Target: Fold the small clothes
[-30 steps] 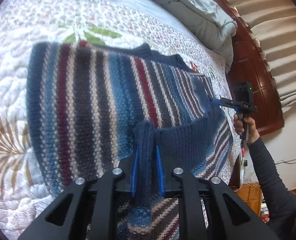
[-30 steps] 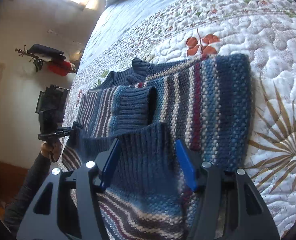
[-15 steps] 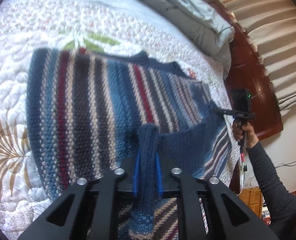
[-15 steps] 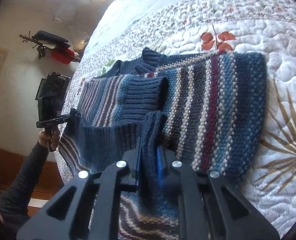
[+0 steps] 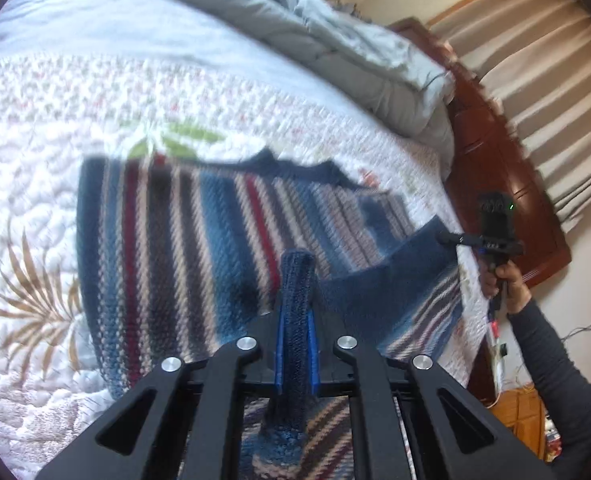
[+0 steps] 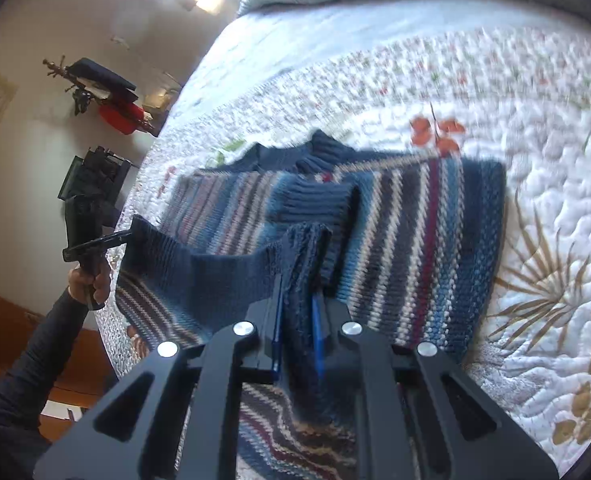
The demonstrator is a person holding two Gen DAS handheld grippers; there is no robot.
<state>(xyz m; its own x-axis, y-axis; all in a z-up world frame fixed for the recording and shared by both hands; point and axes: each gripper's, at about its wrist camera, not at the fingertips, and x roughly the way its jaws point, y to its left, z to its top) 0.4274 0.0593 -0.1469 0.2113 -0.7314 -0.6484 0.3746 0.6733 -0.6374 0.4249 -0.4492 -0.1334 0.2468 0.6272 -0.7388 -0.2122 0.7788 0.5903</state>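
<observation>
A small knit sweater [image 5: 167, 248] with blue, maroon and cream stripes lies flat on the quilted bedspread [image 5: 35, 208]. Its navy ribbed hem [image 5: 375, 284] is raised off the bed at the near edge and hangs stretched between both grippers. My left gripper [image 5: 295, 316] is shut on a bunched fold of that hem. In the right wrist view my right gripper [image 6: 297, 300] is shut on the hem's other end. Each view shows the other gripper pinching the far corner: the right gripper [image 5: 449, 239] and the left gripper [image 6: 117, 237]. A navy sleeve cuff [image 6: 319, 200] lies folded across the sweater's front.
A grey duvet [image 5: 335, 40] is heaped at the head of the bed. A dark wooden headboard [image 5: 495, 168] and beige curtains [image 5: 555, 80] stand beyond the bed's edge. A wall rack [image 6: 103, 88] holds dark and red items. A dark sleeve [image 5: 555, 360] reaches in.
The right gripper's jaws, wide apart a second ago, have closed on the navy hem. Both grippers have risen, lifting the hem off the bed.
</observation>
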